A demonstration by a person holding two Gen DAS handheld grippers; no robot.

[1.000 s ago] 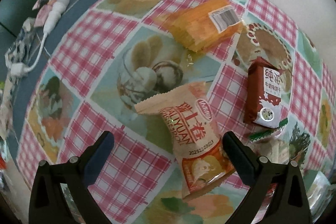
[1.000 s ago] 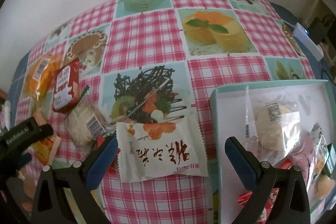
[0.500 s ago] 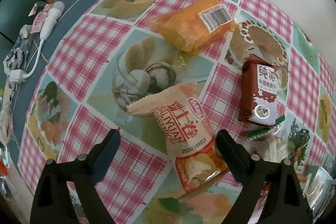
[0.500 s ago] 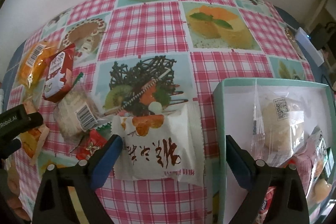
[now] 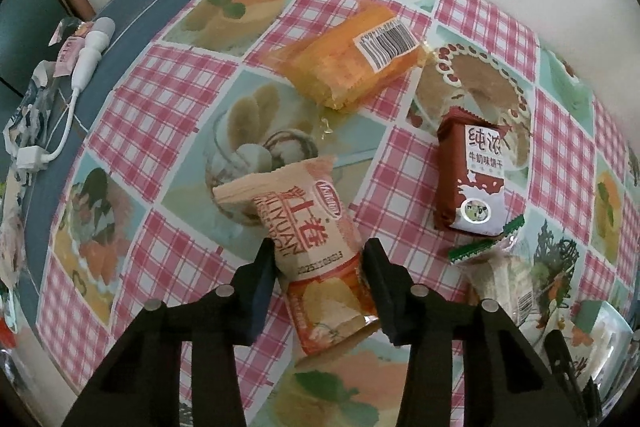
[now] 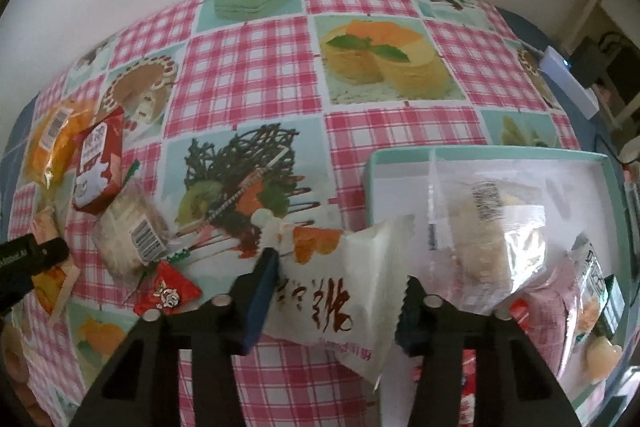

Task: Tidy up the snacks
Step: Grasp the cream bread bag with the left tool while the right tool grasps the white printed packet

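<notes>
Snacks in two wrappers sit between the two pairs of jaws. The beige and orange plastic roll packet (image 5: pixel 316 251) lies on the pink checked tablecloth (image 5: pixel 168 95) with the left gripper (image 5: pixel 320 267) pinching its middle, jaws just closed in narrow against both sides. The white crinkled pouch with brown lettering (image 6: pixel 340 291) is squeezed by the right gripper (image 6: pixel 336 291), its jaws just closed too, beside the teal-rimmed tray (image 6: pixel 370 187) holding other packets. Both grippers point steeply down at the table. The pouch hides most of the right gripper's far finger, and the tray's lower corner is cut off.
</notes>
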